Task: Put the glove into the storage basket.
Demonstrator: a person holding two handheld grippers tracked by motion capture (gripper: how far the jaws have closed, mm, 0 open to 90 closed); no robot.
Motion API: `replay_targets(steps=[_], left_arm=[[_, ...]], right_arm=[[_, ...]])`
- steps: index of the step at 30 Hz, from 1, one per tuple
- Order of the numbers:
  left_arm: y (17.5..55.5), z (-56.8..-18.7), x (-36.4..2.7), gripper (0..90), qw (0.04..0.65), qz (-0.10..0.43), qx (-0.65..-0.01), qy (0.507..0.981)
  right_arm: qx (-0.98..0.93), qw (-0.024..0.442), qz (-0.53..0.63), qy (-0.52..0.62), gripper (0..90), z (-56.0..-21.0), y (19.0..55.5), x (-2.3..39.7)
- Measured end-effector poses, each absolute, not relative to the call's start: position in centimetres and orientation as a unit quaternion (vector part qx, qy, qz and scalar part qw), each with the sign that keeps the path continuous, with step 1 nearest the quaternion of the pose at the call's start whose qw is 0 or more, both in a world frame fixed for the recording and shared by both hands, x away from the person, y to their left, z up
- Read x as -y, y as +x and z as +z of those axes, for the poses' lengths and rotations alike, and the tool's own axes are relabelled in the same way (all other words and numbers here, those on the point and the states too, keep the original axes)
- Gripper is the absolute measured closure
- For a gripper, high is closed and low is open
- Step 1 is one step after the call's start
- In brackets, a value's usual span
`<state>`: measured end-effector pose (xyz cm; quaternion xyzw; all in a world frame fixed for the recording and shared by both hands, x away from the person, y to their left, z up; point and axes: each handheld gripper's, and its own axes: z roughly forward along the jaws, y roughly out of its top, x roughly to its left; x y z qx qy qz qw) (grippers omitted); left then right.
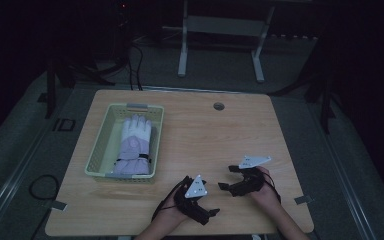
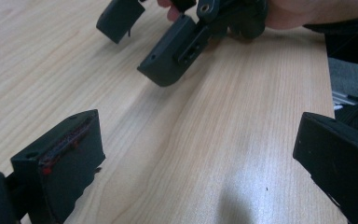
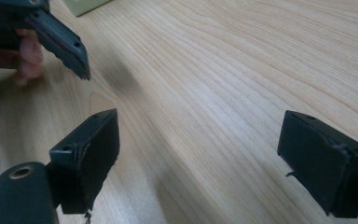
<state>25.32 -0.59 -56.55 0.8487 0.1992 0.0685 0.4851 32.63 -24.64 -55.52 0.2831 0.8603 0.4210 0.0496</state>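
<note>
A pale yellow-green basket [image 1: 96, 150] stands on the left part of the wooden table [image 1: 220, 135]. A white and lavender glove [image 1: 135, 142] lies inside it, fingers pointing away. My left gripper [image 1: 209, 214] rests near the table's front edge, open and empty, with bare wood between its jaws [image 2: 200, 140]. My right gripper [image 1: 227, 178] sits just right of it, also open and empty [image 3: 200, 135]. The two face each other at close range. The right gripper's jaws [image 2: 168, 51] appear ahead in the left gripper view. In the right gripper view the left gripper [image 3: 60, 42] sits at upper left.
A small round hole [image 1: 219, 106] sits near the table's far edge. A corner of the basket [image 3: 84, 5] peeks in at the top of the right gripper view. Behind the table stand a white frame's legs [image 1: 182, 50] and cables on the dark floor.
</note>
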Motion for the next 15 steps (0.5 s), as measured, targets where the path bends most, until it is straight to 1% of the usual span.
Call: replay_targets(steps=[7,9,15], left_arm=[[25.1,-56.7,0.7,1.9,0.487,0.065,-0.2,0.848],[25.1,-56.8,0.7,1.9,0.487,0.064,-0.2,0.848],[24.9,-56.7,0.9,1.8,0.501,0.067,-0.2,0.839]], right_arm=[[-0.861,0.079,0.414,0.283,12.6,-56.1,32.2,25.5],[-0.862,0.076,0.413,0.285,12.5,-56.2,32.2,25.7],[-0.846,0.098,0.435,0.293,12.5,-56.2,31.8,27.1]])
